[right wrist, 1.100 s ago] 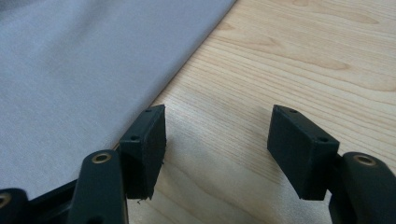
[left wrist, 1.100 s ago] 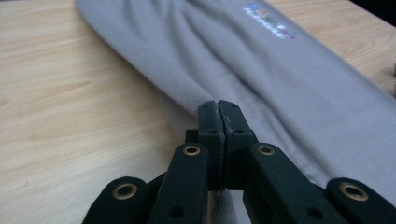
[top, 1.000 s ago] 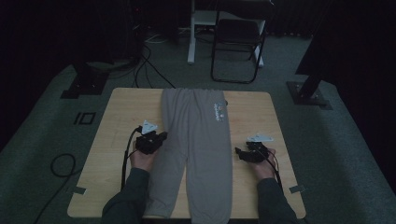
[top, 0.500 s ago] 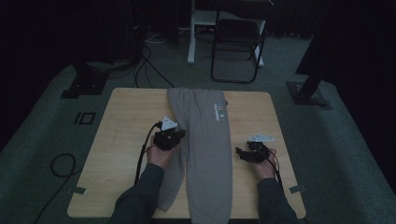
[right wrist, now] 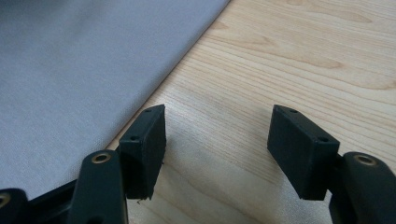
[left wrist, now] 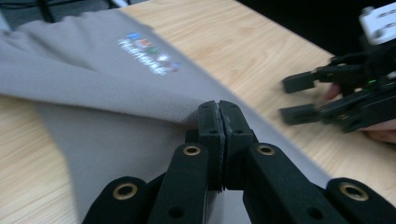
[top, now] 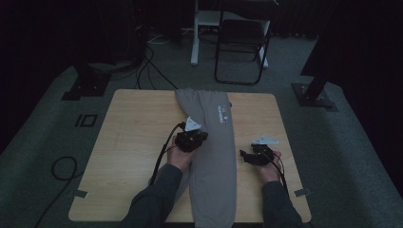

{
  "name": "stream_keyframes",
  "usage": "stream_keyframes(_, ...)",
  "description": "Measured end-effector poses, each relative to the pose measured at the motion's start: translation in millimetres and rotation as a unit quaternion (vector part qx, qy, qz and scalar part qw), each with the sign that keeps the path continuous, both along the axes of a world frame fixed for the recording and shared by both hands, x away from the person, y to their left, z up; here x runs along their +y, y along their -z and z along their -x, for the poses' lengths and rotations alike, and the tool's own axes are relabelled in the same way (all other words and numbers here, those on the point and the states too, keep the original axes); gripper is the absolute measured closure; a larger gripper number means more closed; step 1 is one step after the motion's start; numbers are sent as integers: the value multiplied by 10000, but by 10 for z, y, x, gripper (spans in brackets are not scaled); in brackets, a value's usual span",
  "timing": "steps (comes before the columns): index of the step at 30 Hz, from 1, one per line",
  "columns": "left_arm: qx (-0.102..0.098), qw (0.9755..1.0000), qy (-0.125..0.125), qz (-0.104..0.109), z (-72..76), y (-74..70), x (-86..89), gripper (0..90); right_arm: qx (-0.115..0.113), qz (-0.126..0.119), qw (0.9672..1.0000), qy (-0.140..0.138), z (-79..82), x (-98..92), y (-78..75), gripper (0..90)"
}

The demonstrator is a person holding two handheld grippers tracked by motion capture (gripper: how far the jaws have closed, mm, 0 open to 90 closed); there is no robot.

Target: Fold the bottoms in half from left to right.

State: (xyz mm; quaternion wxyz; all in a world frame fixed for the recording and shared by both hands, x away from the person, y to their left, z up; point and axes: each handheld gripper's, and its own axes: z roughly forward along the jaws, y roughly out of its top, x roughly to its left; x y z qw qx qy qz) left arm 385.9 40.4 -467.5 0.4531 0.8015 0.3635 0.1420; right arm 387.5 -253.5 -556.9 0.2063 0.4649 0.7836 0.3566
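Grey sweatpants (top: 216,156) lie lengthwise on the wooden table (top: 138,128), waistband far, with a small coloured logo (top: 222,113) near the waist. My left gripper (top: 204,137) hovers over the middle of the pants and is shut on a folded edge of the grey cloth (left wrist: 116,84), which drapes from its jaws (left wrist: 219,109). The left leg lies doubled over toward the right leg. My right gripper (top: 243,156) stands open just off the right edge of the pants (right wrist: 70,60), low over bare wood (right wrist: 280,60), nothing between its fingers (right wrist: 217,149). It also appears in the left gripper view (left wrist: 286,99).
Beyond the table stand a black folding chair (top: 242,42) and a white desk leg (top: 195,42). Black stand bases sit on the floor at the far left (top: 88,83) and far right (top: 313,92). Cables (top: 62,166) lie on the floor at left.
My left gripper has travelled right and a bit farther away, pulling the left pant leg over onto the right leg. The right gripper has stayed put.
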Motion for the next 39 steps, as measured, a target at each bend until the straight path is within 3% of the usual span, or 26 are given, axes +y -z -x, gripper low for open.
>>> stream_keyframes(7, -139, 9991, 300, 257, 18, -240, -262, 886, 7, 15, 10000, 10, 3, 6, -1, 376)
stream_keyframes(10, -152, 9987, 409, 258, 33, -277, -384, 886, 8, 17, 10000, 11, 3, 6, -1, 376)
stream_keyframes(18, 270, 9970, 701, 191, 13, 64, -814, 887, 8, 22, 10000, 7, 3, 6, -1, 376)
stream_keyframes(21, 552, 9953, 793, 99, -43, 215, -883, 870, 1, 6, 10000, 6, -2, 3, 0, 376)
stream_keyframes(24, 829, 9918, 956, 181, -91, 281, -837, 731, 1, 18, 10000, 4, -1, 5, -1, 375)
stream_keyframes(29, 651, 9939, 851, 246, -56, 153, -606, 700, 49, -63, 9999, 82, -4, 24, -8, 386)
stream_keyframes(31, 464, 9963, 710, 112, -39, 86, -391, 694, -15, -76, 9999, 102, 3, 58, -41, 398)
stream_keyframes(34, 392, 9982, 456, -86, -48, 112, -166, 694, -252, -140, 9996, 11, 41, 165, -171, 417)
stream_keyframes(37, 421, 9978, 217, -468, -90, 261, -3, 694, -359, -147, 9991, -149, 47, 323, -266, 419)
stream_keyframes(39, 510, 9967, 136, -610, -119, 369, 47, 697, -321, -78, 9991, -251, 26, 437, -269, 419)
